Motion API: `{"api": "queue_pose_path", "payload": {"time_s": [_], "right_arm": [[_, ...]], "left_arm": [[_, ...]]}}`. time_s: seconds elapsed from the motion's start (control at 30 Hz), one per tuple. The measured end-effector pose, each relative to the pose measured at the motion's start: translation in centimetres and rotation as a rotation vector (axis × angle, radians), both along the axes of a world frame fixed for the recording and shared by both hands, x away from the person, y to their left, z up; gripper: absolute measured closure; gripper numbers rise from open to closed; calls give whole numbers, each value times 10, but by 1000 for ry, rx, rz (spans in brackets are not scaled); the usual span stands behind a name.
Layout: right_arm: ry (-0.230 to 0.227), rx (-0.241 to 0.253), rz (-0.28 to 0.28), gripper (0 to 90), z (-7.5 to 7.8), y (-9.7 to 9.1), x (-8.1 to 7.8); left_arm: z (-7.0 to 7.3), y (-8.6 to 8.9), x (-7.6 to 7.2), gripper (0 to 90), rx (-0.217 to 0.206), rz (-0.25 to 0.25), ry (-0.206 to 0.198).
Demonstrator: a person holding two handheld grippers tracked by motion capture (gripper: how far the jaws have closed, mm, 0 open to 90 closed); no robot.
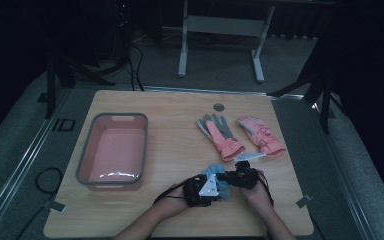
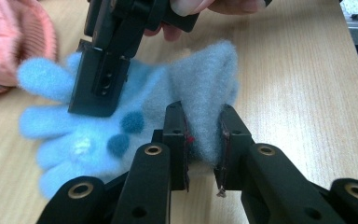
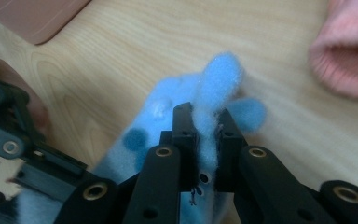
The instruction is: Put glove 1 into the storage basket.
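A fluffy light-blue glove (image 1: pixel 212 172) with dark blue dots lies near the table's front edge, between my two grippers. My left gripper (image 1: pixel 218 188) is shut on a raised fold of the blue glove (image 2: pixel 88 135); in its own view the jaws (image 2: pixel 204 135) pinch the greyish fleece. From the other side, my right gripper (image 1: pixel 225 177) is shut on the glove (image 3: pixel 223 70) near its fingers, with fleece squeezed between its pads (image 3: pixel 207 130). In the left gripper view the right gripper (image 2: pixel 100 88) shows over the glove's fingers.
Two pink gloves (image 1: pixel 220 134) (image 1: pixel 261 135) lie just behind the grippers at the right. A pink basin with a grey rim (image 1: pixel 82 160) stands at the left. The table's front edge is close below my hands.
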State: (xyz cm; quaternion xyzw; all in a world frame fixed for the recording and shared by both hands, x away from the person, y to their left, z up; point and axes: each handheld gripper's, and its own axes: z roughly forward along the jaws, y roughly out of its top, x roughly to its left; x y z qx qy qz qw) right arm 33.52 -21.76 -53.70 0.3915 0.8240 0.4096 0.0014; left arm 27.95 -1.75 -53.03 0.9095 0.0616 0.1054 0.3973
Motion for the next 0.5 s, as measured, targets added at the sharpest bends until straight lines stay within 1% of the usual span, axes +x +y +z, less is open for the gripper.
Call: {"api": "queue_pose_path", "payload": {"time_s": [0.07,0.13,0.17,0.2,0.23,0.3,0.33,0.4,0.47,0.5], "right_arm": [[-19,2,8,833,6,1,0],[-26,7,13,837,11,3,1],[-24,12,16,838,14,3,2],[-28,16,16,839,17,4,2],[-30,29,17,840,19,5,3],[-36,31,16,840,22,6,4],[-39,35,15,841,25,7,4],[-55,45,19,842,33,11,7],[-66,52,20,842,39,15,9],[-72,50,25,842,42,17,9]], "left_arm": [[7,3,1,776,3,-2,-11],[12,5,1,776,-1,1,-19],[15,7,2,776,9,-1,-28],[17,8,2,776,9,0,-32],[20,8,2,776,5,5,-35],[22,9,2,776,9,7,-41],[26,12,3,776,7,12,-48],[30,14,5,777,19,16,-61],[35,18,6,777,18,19,-62],[38,19,7,776,21,24,-71]]}}
